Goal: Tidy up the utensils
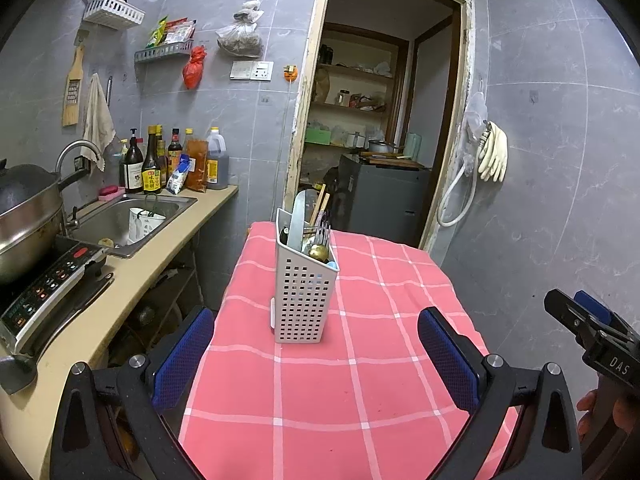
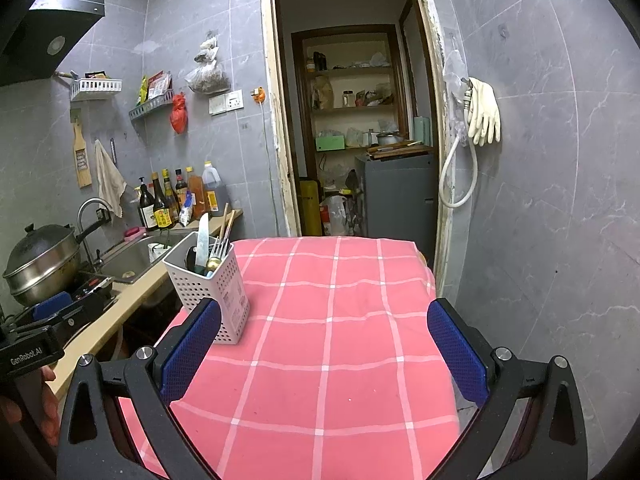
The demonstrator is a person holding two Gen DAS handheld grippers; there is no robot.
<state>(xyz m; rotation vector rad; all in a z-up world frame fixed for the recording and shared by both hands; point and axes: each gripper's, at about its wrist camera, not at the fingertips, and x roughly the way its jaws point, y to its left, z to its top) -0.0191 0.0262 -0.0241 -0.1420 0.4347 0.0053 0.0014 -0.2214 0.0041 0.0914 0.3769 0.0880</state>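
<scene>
A white perforated utensil holder [image 1: 301,296] stands upright on the table with the pink checked cloth [image 1: 360,380]. It holds a knife, forks, chopsticks and a ladle. It also shows in the right wrist view [image 2: 212,288], at the table's left edge. My left gripper [image 1: 316,356] is open and empty, a little in front of the holder. My right gripper [image 2: 324,344] is open and empty, over the cloth [image 2: 328,340] to the right of the holder. The right gripper [image 1: 592,320] also shows at the right edge of the left wrist view.
A counter [image 1: 132,276] runs along the left with a sink [image 1: 132,216], sauce bottles [image 1: 172,164], a pot [image 1: 24,216] and an induction cooker [image 1: 48,284]. An open doorway [image 1: 376,128] lies behind the table. Gloves [image 1: 494,152] hang on the right wall.
</scene>
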